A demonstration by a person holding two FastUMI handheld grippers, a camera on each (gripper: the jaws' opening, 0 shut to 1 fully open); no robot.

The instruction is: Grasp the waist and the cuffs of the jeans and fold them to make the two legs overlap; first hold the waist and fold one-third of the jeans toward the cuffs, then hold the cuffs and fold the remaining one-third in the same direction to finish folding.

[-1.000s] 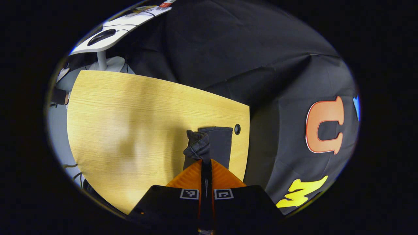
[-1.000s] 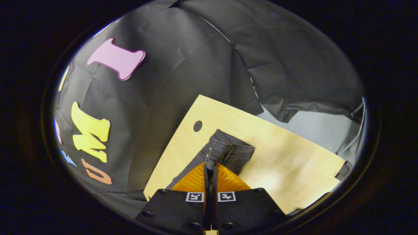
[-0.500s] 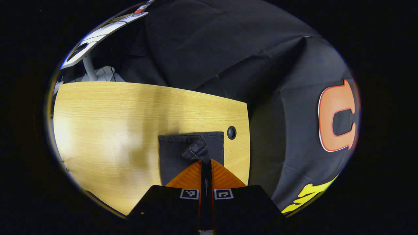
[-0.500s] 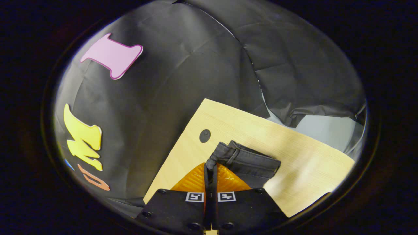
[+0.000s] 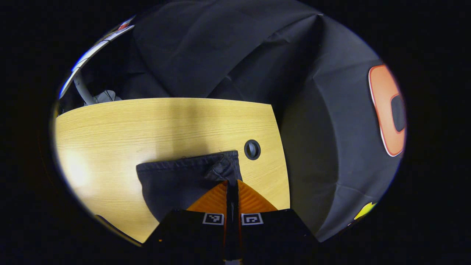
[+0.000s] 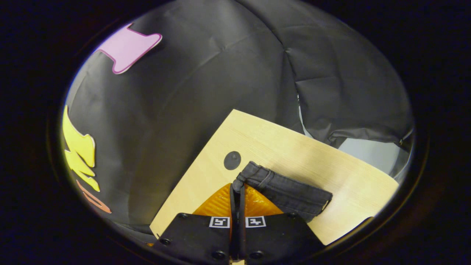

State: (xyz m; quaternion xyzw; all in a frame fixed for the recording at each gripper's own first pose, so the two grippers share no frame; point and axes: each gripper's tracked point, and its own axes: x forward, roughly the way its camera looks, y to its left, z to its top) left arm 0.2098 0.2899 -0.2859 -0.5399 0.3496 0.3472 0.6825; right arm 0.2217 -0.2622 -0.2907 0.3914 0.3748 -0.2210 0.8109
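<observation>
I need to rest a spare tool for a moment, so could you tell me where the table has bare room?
The widest bare stretch of table runs from the jeans to the far edge by the black wall. A narrow strip lies past the round hole. It is crowded at the jeans, where the left gripper and right gripper pinch the cloth.

in the left gripper view the jeans lie on the table, near its right edge, reaching left from the left gripper, which sits at their right corner. a round hole in the table is just right of that corner. in the right gripper view the jeans stretch rightward from the right gripper, the hole just behind their near end. the booth wall rises behind the table.
</observation>
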